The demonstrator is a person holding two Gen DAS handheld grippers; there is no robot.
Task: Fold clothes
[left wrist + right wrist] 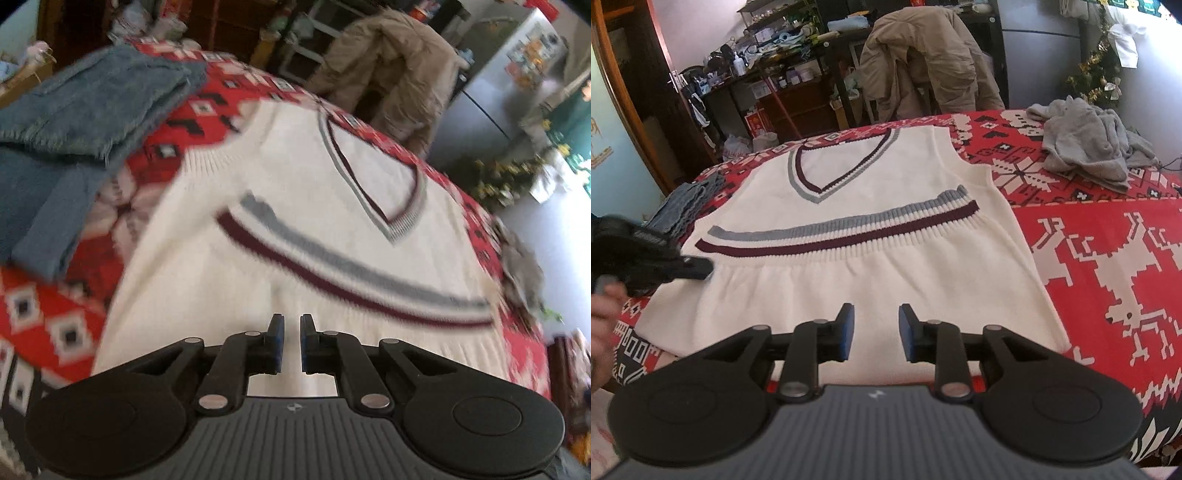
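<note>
A white knitted vest (280, 158) (886, 273) with a V-neck lies flat on the red patterned cloth (55, 314) (1108, 229). Its bottom part is folded up, so the grey and maroon hem stripes (332, 266) (842, 229) run across the chest. My left gripper (291, 323) hovers over the near folded edge, its fingers a narrow gap apart with nothing between them. From the right wrist view it shows blurred at the vest's left side (690, 267), held by a hand (602, 314). My right gripper (876, 314) is open above the near fold, empty.
Folded blue clothes (92, 103) (687, 203) lie left of the vest. A crumpled grey garment (1086, 144) (521, 273) sits at the far right of the cloth. Beyond the table stand a tan jacket on a chair (916, 62) and cluttered shelves (783, 48).
</note>
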